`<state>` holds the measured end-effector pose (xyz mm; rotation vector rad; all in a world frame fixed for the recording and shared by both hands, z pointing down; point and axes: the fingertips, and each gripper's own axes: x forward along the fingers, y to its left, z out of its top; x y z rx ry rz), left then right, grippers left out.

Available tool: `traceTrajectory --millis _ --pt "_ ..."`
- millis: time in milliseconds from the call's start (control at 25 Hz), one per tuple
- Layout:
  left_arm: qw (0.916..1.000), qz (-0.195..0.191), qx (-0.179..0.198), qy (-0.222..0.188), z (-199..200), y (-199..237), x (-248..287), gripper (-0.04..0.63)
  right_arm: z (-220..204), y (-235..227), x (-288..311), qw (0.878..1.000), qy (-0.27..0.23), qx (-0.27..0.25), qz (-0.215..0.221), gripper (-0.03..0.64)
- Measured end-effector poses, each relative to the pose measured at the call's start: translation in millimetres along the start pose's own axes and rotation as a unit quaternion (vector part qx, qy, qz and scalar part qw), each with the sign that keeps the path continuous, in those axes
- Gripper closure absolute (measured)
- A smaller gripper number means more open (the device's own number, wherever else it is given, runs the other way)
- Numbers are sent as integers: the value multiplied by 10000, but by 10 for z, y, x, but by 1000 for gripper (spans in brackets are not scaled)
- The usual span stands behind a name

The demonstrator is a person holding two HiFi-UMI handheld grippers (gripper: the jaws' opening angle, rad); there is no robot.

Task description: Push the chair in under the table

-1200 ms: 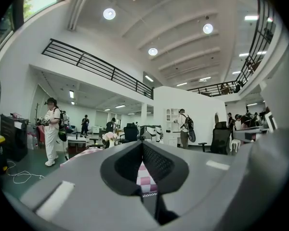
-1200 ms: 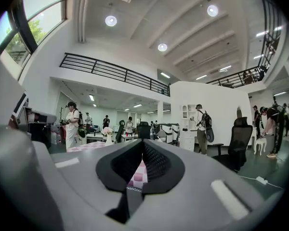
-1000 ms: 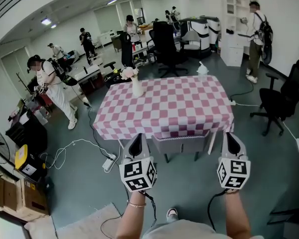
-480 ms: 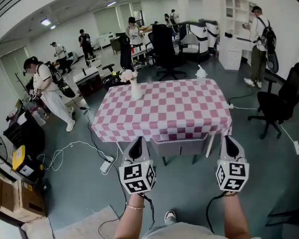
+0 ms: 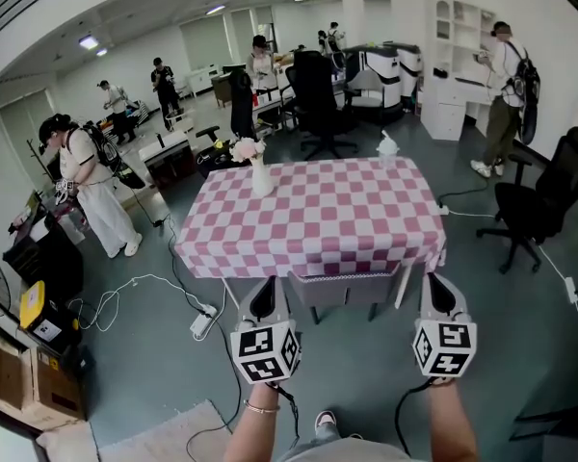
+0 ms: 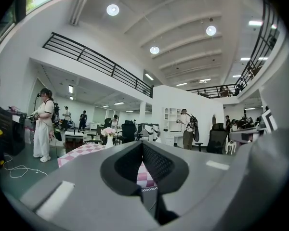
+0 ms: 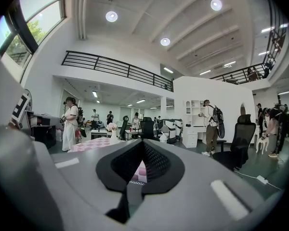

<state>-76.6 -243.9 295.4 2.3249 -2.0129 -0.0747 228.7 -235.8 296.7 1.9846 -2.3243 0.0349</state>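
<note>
A table (image 5: 313,215) under a pink-and-white checked cloth stands in the middle of the head view. A grey chair (image 5: 345,287) sits tucked at its near edge, the seat under the cloth. My left gripper (image 5: 262,284) hangs shut just left of the chair, apart from it. My right gripper (image 5: 433,280) is shut too, off the chair's right side near the table's corner. In the left gripper view the shut jaws frame the cloth (image 6: 79,151). Past the meeting jaws in the right gripper view lies the cloth (image 7: 89,144). Neither gripper holds anything.
A white vase with flowers (image 5: 260,173) stands on the table's far left. Black office chairs (image 5: 535,210) (image 5: 318,94) stand to the right and behind. Cables and a power strip (image 5: 200,322) lie on the floor at the left. Several people stand around the room.
Both grippers stay shut and nearly still in front of the chair. The head view has shifted slightly, and people at the left and back right have stepped.
</note>
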Motion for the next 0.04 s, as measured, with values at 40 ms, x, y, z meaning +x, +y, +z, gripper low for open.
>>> traceTrajectory --millis 40 --pt "10000 -8 -3 -5 1 -5 2 594 -6 8 5 10000 8 5 10 607"
